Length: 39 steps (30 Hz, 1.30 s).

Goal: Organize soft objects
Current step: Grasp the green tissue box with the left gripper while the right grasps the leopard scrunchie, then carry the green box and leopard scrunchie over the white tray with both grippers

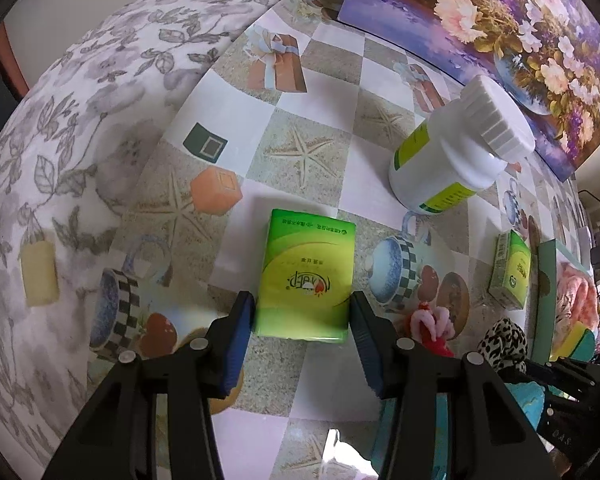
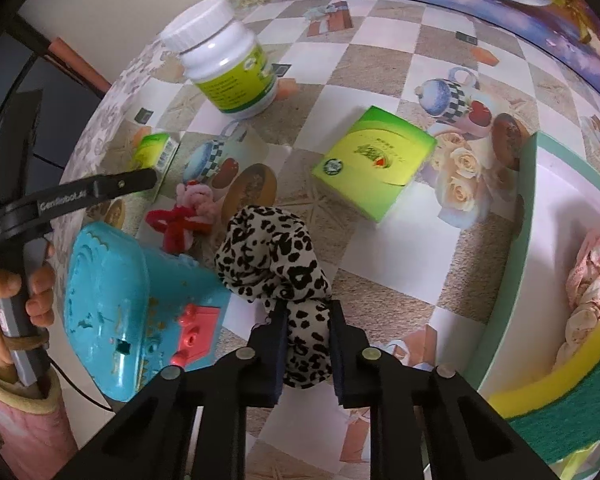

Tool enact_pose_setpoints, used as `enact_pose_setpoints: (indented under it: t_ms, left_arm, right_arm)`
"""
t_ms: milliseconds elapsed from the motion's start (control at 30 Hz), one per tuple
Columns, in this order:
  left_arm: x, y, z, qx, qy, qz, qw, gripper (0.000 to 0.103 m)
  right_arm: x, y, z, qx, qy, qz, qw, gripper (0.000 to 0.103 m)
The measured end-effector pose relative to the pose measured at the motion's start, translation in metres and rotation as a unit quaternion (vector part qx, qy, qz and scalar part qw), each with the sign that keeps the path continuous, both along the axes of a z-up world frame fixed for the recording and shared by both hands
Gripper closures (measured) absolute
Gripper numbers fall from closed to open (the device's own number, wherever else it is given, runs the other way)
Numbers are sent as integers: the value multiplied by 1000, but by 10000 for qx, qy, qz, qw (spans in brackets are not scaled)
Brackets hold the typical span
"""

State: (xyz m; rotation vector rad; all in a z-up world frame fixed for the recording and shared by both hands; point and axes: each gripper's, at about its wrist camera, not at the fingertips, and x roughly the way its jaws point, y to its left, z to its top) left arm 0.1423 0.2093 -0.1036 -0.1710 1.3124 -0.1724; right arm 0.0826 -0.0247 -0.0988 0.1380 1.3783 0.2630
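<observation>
Jaws of both grippers clench soft goods for sorting: left gripper squeezes the tissue pack, right gripper pinches the leopard scrunchie, tray nearby

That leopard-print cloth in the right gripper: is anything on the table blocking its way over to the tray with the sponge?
Nothing visible does. Between the leopard-print cloth and the tray lies only bare tablecloth; the green tissue pack sits farther back, off that path.

Two tissue packs, one bottle, one sponge.
</observation>
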Motion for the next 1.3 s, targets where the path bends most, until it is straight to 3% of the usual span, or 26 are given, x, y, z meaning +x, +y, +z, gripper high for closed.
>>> enact_pose_setpoints:
  t_ms: [367, 733, 967, 1300]
  left_arm:
    - [-16, 2, 3, -51, 46, 186, 9998, 53]
    - [-18, -7, 5, 240, 7, 297, 9993, 53]
    - [-25, -13, 62, 245, -461, 546, 9971, 53]
    - [-45, -84, 154, 203, -1297, 34, 9913, 53]
  right_arm:
    - [-2, -27, 7, -178, -79, -307, 9993, 85]
    - [-1, -46, 26, -45, -286, -444, 9986, 85]
    - [-3, -65, 51, 230, -600, -611, 9961, 85]
    - [-19, -100, 104, 81, -1222, -1133, 9860, 85]
